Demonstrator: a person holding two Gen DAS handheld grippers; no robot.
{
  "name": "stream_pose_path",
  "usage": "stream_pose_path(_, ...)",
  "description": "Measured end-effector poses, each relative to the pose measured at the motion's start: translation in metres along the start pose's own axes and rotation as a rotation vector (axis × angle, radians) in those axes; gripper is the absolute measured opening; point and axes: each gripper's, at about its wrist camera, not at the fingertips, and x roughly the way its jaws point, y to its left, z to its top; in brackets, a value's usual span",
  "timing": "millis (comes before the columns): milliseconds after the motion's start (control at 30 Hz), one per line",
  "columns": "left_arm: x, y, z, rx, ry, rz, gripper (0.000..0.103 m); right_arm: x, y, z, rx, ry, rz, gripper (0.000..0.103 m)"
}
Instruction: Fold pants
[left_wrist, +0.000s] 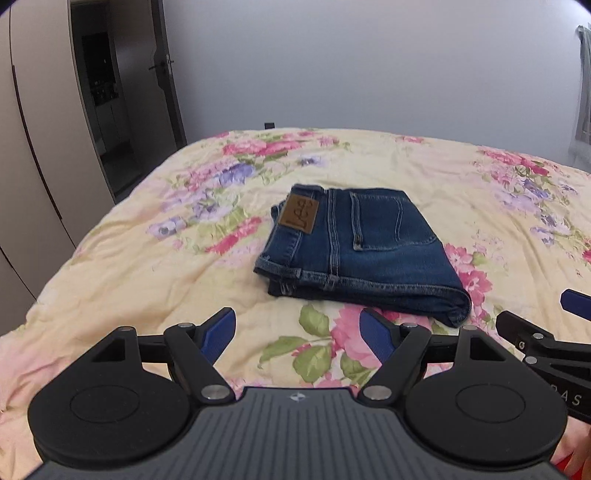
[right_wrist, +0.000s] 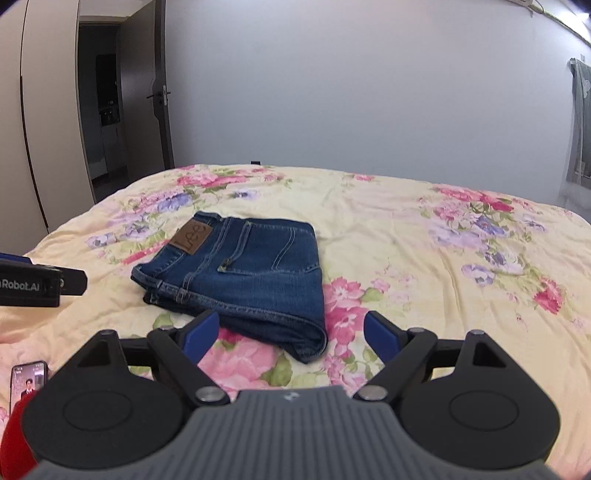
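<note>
- Our left hand-held gripper (left_wrist: 297, 332) hangs with its blue pads spread wide and nothing between them, just short of the near edge of the pants (left_wrist: 360, 251); our right hand-held gripper (right_wrist: 291, 334) is spread the same way and also empty, its left pad overlapping the near fold of the denim in its own view, though we cannot tell if it touches.
- The pants lie as a compact, squared bundle of blue denim in the middle of the bed (left_wrist: 147, 266), waistband and leather patch (left_wrist: 299, 214) turned toward the left edge, a back pocket on top, and the thick folded edge facing us.
- We judge the folding itself to be done or nearly so: layers look stacked and even, with only the near right corner drooping a little.
- The next move, as we see it, calls for little beyond tidying that corner or drawing both tools clear.
- A phone (right_wrist: 28, 382) with a lit screen rests by the bed's near left corner.
</note>
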Motion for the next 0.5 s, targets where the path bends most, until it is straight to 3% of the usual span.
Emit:
stream_pose_path(167, 0.018, -0.008, -0.010, -0.009, 0.055, 0.004, 0.089, 0.017, 0.000, -0.009, 0.003, 0.053, 0.005, 0.082)
stream_pose_path(500, 0.019, -0.014, -0.008, 0.000, 0.050, 0.004, 0.089, 0.019, -0.003, -0.008, 0.021, 0.057, 0.006, 0.082)
